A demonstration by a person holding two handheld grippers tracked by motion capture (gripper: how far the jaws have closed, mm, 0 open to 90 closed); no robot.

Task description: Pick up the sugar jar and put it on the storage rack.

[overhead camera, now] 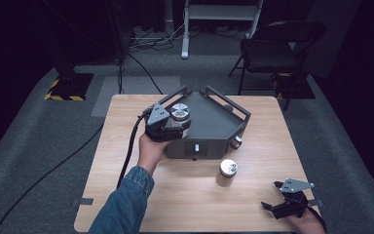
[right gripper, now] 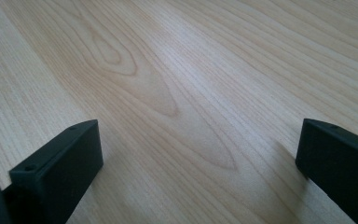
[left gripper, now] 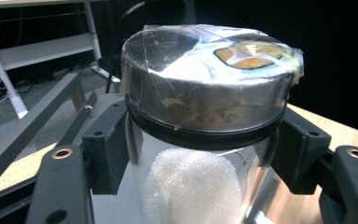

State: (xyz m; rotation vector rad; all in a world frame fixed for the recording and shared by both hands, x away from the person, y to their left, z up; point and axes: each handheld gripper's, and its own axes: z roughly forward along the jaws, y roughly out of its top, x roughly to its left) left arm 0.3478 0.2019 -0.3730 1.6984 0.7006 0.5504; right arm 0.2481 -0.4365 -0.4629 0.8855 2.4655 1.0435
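Where left gripper (overhead camera: 171,127) jaws clamp the jar (left gripper: 200,140), white foam inside; right gripper (overhead camera: 285,204) jaws wide.

We can read no words, brand names or numbers anywhere. The nearest thing to a sign is the yellow-and-black hazard striping (overhead camera: 64,96) on a dark base plate on the floor, off the table's (overhead camera: 126,161) far left corner. The held jar's lid (left gripper: 205,70) shows only glare and reflections under clear wrap, no print.
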